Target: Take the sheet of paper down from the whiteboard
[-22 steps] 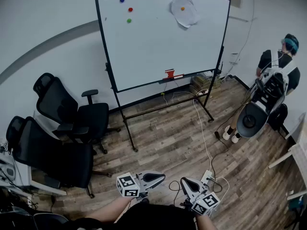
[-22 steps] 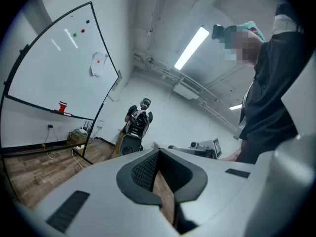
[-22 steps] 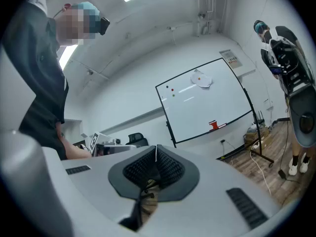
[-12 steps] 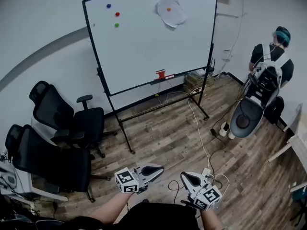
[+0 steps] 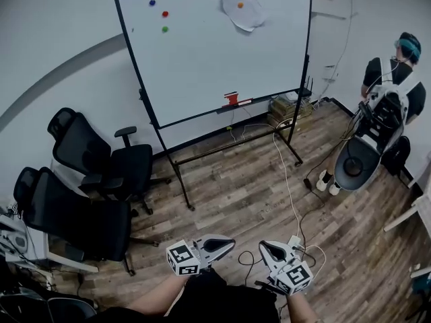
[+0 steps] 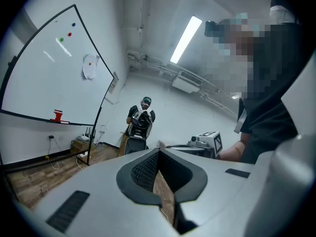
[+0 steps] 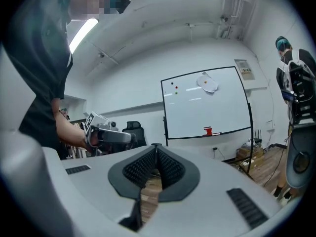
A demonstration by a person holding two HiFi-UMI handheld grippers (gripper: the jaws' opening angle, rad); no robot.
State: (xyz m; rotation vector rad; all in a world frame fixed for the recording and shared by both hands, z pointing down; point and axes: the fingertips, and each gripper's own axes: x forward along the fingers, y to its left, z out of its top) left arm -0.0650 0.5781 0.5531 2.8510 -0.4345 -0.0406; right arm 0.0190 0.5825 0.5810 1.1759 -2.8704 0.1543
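Observation:
A crumpled white sheet of paper (image 5: pixel 241 7) hangs near the top right of the whiteboard (image 5: pixel 202 66), pinned by an orange magnet (image 5: pixel 240 5). It shows small in the left gripper view as the paper (image 6: pixel 90 66) and in the right gripper view as the paper (image 7: pixel 208 84). Both grippers are held low at the bottom of the head view, far from the board. My left gripper (image 5: pixel 231 242) is shut with nothing in it. My right gripper (image 5: pixel 262 247) is shut and empty too, and the two point toward each other.
Blue, red and green magnets (image 5: pixel 164 14) dot the board's upper left; a red object (image 5: pixel 232 99) sits on its tray. Two black office chairs (image 5: pixel 101 163) stand at left. Cables and a power strip (image 5: pixel 294 242) lie on the wood floor. A person (image 5: pixel 390 99) with equipment stands at right.
The view has shifted a little, so the whiteboard sits slightly differently in the picture. Both grippers stay low and shut, in about the same place.

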